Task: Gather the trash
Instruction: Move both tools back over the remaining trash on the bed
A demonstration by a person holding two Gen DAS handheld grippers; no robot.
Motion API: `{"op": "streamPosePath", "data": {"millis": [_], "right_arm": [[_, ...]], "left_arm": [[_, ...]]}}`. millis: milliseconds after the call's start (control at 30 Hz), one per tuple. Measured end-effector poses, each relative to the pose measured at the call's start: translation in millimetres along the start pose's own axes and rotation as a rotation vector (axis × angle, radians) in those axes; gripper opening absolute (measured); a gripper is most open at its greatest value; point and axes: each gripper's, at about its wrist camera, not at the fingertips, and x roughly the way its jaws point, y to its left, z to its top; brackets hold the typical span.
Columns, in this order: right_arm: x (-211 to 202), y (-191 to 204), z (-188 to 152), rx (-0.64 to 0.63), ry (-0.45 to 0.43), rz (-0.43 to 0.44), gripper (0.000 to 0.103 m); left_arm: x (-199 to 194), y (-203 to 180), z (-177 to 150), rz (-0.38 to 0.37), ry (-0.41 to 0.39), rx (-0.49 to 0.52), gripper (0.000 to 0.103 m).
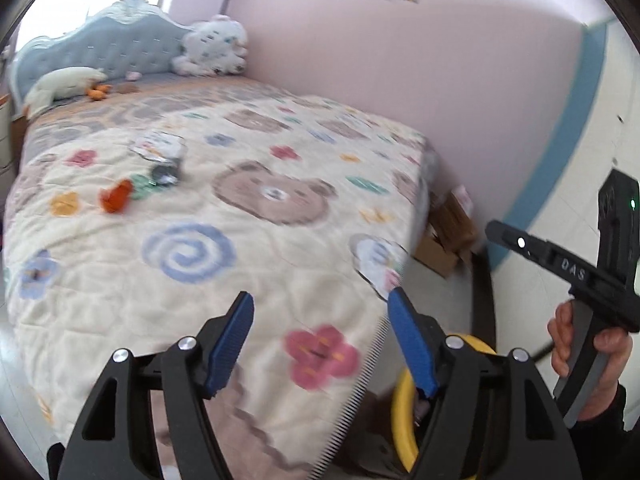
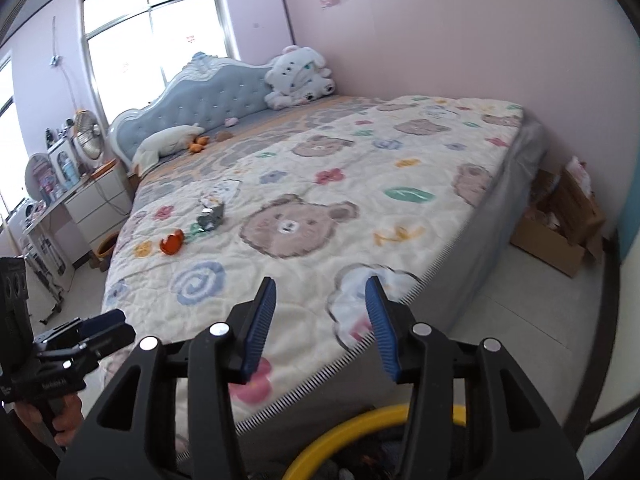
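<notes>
at the foot of the bed: two empty grippers, three scraps on the quilt

item one: left gripper [image 1: 320, 344], blue pads spread apart, nothing between them; it hangs over the near corner of the bed [image 1: 120, 304].
item two: right gripper [image 2: 320, 328], pads likewise parted and bare, over the same corner. in the left wrist view it shows from the side, held by a hand [image 1: 592, 360].
item three: trash, lying on the patterned quilt [image 2: 400, 184], well apart from both grippers, toward the quilt's left half. an orange scrap [image 2: 172, 242] lies nearest; a crumpled grey-silver wrapper [image 2: 210, 216] sits just beyond it; a pale printed packet [image 2: 226, 190] lies beyond that, near the wrapper.
item four: a bin with a yellow rim [image 2: 360, 428], on the floor just below the grippers at the bed's foot; its contents are too dark to tell.
item five: a cardboard box [image 2: 560, 236] against the pink wall, right of the bed.
item six: plush toys by the blue headboard [image 2: 200, 96].
</notes>
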Motion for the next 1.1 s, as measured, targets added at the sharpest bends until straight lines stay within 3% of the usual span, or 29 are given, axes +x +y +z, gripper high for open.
{"op": "streamPosePath", "data": {"millis": [233,433,733,900,1100], "right_arm": [[59.9,40.6,33.4,-0.034,0.027,0.080,0.051],[114.3,75.4,60.6,-0.048,0.042,0.145,0.057],[206.4,127.5,89.4,-0.057,0.122,0.230,0.063],[264.8,149.4,97.1,-0.051,0.186,0.275,0.066],[333.1,174.8,106.7,-0.037,0.273,0.302,0.066]], "left_arm": [[-5.7,57.0,37.3,0.120,-0.089,-0.047,0.071],[-0.1,105.5,59.6,0.200,-0.119,-0.087,0.076],[42.6,188.1,80.2,0.283,-0.072,-0.191,0.080],[71.7,215.5,90.4,0.335,-0.037,-0.167,0.081],[104.4,244.5,103.5,0.346,-0.009,-0.174,0.081]]}}
